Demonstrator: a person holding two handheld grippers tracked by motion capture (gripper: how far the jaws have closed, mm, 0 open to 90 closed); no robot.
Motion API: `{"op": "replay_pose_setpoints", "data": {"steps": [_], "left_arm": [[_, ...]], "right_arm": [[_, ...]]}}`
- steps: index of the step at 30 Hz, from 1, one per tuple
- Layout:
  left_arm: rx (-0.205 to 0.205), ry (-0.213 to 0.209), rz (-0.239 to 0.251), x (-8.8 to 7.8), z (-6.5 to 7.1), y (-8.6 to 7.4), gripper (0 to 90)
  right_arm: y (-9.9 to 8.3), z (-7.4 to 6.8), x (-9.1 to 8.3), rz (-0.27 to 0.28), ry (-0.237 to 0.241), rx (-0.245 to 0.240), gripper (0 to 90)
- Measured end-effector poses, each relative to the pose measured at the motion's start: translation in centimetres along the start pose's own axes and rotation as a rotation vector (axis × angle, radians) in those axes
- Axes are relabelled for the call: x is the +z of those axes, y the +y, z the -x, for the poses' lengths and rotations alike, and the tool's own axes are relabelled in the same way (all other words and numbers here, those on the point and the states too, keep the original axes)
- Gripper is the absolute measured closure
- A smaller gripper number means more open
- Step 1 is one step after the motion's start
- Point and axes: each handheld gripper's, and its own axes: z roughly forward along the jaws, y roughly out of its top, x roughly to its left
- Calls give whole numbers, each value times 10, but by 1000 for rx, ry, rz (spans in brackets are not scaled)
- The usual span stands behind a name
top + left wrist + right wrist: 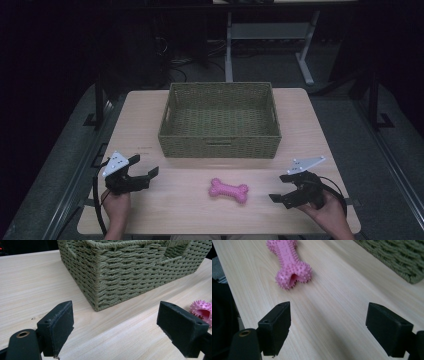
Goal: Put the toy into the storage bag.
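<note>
While both sets of jaws stand wide and empty, the right gripper (pixel 286 187) should straddle the pink bone toy (pixel 228 190) at lower centre — squarely across its narrow middle; the left gripper (pixel 141 167) holds nothing.

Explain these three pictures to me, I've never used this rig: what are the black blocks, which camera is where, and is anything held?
A person sits at a wooden table with a hand-held two-jaw claw in each hand. The high view looks down from above: the left claw shows at its left, the right claw at its right. The other two pictures come from cameras riding on each claw; the black blocks at the bottom are that claw's own jaws. On the table stand a green woven basket, its inside bare as far as the high view shows, and in front of it lies a pink spiky bone toy. Both claws are open and hold nothing; the toy lies apart from them.
</note>
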Motion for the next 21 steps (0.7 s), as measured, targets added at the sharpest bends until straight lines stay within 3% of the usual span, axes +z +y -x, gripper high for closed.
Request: {"op": "replay_pose_setpoints", "data": {"steps": [5, 14, 21], "left_arm": [[-2, 3, -1, 0, -1, 0, 136], [-4, 6, 1, 0, -2, 0, 136], [-7, 10, 0, -1, -3, 0, 136]], "right_arm": [[10, -2, -1, -10, 11, -12, 189], [36, -9, 3, -54, 23, -89, 187], [45, -11, 8, -84, 31, -111, 187]]}}
